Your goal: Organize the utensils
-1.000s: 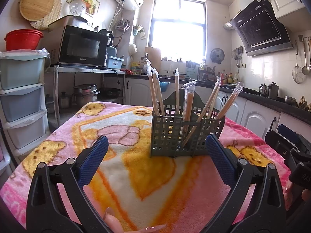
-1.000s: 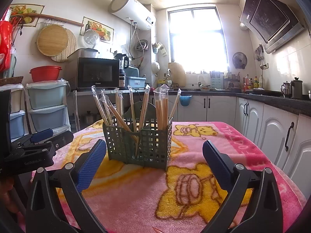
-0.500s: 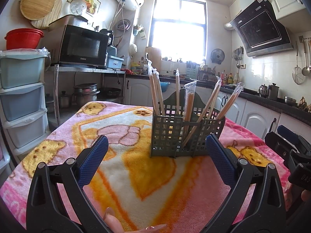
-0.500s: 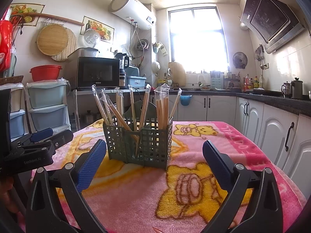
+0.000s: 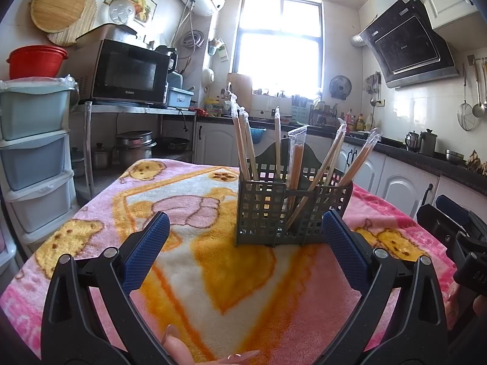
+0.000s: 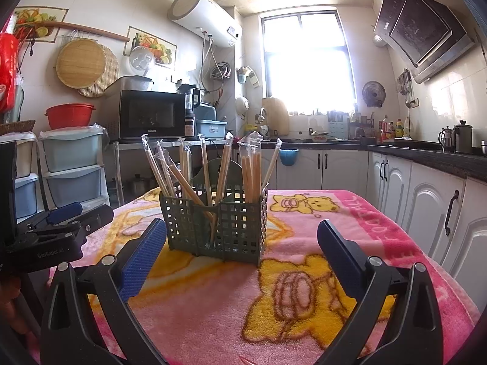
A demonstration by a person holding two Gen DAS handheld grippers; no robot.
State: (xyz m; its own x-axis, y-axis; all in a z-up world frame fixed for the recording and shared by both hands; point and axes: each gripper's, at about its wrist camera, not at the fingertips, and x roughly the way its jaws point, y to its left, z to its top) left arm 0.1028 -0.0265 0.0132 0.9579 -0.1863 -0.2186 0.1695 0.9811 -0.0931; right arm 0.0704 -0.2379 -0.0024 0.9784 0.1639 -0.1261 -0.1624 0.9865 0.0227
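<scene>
Looking along the left gripper (image 5: 245, 237), its fingers are spreading wide and empty before the green utensil caddy (image 5: 283, 210) standing on the pink blanket (image 5: 100, 213). Facing the caddy likewise, the right gripper (image 6: 242, 243) is gaping empty; the microwave (image 6: 149, 115) is reading "Galanz".

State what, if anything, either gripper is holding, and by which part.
Nothing is held. The left gripper and right gripper are both open and empty, short of the utensil basket of wrapped chopsticks.
</scene>
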